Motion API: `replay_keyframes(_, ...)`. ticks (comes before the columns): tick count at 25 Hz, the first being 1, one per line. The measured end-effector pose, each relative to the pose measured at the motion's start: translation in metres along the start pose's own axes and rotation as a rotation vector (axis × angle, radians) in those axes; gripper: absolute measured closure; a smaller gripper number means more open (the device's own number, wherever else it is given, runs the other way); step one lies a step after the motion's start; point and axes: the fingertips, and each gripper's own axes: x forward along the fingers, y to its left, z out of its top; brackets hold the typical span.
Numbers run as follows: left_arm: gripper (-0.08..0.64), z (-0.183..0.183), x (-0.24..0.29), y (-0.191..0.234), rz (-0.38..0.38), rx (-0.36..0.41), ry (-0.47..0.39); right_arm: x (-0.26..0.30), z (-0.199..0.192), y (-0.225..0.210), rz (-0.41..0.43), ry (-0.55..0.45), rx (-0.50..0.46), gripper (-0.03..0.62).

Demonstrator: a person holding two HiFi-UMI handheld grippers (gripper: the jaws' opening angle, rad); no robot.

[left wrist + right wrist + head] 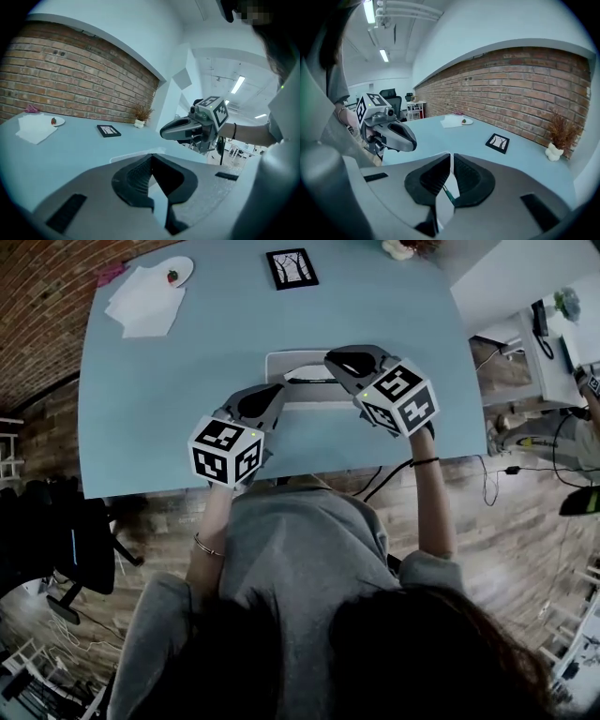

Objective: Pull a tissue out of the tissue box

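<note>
The tissue box (298,371) is a low pale box with a dark slot, lying on the blue table (187,381) near its front edge. In the head view my left gripper (272,396) hovers over the box's near left corner, and my right gripper (339,360) is over its right end. Both sets of jaws are shut with nothing between them. In the left gripper view the closed tips (151,158) point over the box's pale edge (131,157), with the right gripper (165,132) beyond. In the right gripper view the tips (452,157) meet, with the left gripper (410,140) to their left. No tissue shows.
At the table's far left lie white paper sheets (142,304) and a small plate (174,271) with a red berry. A black picture frame (292,267) lies at the far middle, and a small potted plant (401,247) at the far right. A black chair (70,540) stands left of the person.
</note>
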Motion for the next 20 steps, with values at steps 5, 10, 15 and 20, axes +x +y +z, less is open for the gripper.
replay_keyframes(5,0.557,-0.008,0.005,-0.001,0.048,-0.019,0.015,0.008,-0.005,-0.001,0.096,0.042,-0.044,0.521)
replay_keyframes(10,0.557,-0.014,0.006,-0.003,0.091,-0.05,0.017,0.018,-0.018,0.005,0.18,0.115,-0.135,0.474)
replay_keyframes(15,0.557,-0.019,0.006,-0.003,0.13,-0.089,0.012,0.028,-0.034,0.01,0.244,0.185,-0.208,0.428)
replay_keyframes(20,0.557,-0.022,0.005,-0.001,0.159,-0.102,0.01,0.039,-0.042,0.009,0.291,0.223,-0.234,0.422)
